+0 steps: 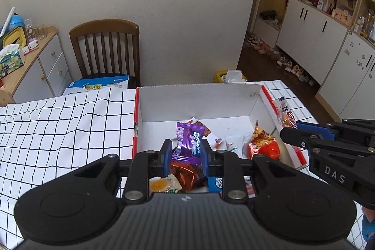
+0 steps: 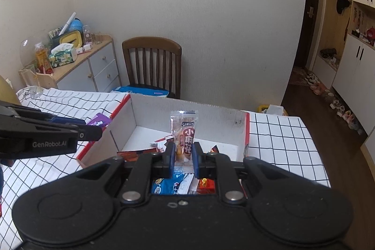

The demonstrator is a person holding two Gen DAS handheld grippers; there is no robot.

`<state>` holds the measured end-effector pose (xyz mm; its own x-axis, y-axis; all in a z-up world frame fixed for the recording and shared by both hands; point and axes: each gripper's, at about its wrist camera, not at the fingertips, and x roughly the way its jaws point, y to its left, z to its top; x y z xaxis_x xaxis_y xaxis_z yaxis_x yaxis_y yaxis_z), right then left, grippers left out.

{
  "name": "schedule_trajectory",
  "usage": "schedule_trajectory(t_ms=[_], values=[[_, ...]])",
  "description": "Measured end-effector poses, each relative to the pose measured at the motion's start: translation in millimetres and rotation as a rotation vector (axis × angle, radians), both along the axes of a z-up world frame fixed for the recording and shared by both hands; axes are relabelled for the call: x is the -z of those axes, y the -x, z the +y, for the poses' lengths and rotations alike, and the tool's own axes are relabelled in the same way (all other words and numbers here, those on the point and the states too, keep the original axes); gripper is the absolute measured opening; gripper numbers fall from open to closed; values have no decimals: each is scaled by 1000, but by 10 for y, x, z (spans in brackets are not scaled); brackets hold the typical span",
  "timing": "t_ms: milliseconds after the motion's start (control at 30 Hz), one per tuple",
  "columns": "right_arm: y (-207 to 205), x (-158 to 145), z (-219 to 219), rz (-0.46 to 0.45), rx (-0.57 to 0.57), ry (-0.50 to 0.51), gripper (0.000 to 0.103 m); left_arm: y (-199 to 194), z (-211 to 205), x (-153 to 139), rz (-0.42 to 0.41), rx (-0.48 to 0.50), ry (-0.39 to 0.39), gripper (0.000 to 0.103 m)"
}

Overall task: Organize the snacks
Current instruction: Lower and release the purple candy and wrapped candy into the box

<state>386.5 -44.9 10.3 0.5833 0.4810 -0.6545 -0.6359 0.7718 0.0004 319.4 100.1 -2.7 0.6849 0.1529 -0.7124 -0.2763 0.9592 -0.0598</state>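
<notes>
1. The left gripper (image 1: 185, 151) pinches a purple snack packet (image 1: 190, 141) between its fingers; the right gripper (image 2: 183, 152) clamps a clear snack packet (image 2: 184, 132) – both over the box (image 1: 199, 97).
2. Slick wrappers could slip – thin edge grips.
3. Below the fingers, loose snacks crowd the box floor; the grippers hang close together, so they might bump.

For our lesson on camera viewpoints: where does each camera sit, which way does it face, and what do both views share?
Left wrist: on the left claw, looking forward and down into the white box; it grips a purple packet; the right claw shows alongside.
Right wrist: on the right claw, same direction, gripping a clear snack packet; the left claw shows alongside.
Shared: box, checked tablecloth, wooden chair.
</notes>
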Motion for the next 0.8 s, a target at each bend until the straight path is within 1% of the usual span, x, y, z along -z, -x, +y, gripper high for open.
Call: schedule_trajectory(t_ms=[333,467,800], values=[[-245,223,177,60,19,38,14,-197,63,205,56,-16,-26,24],[-334,324,214,98,22,48,14,-248,97,273,80,-27,-30,24],[-368,576,335,151,-6,117,14,-335,157,422,127,-29,-42,24]])
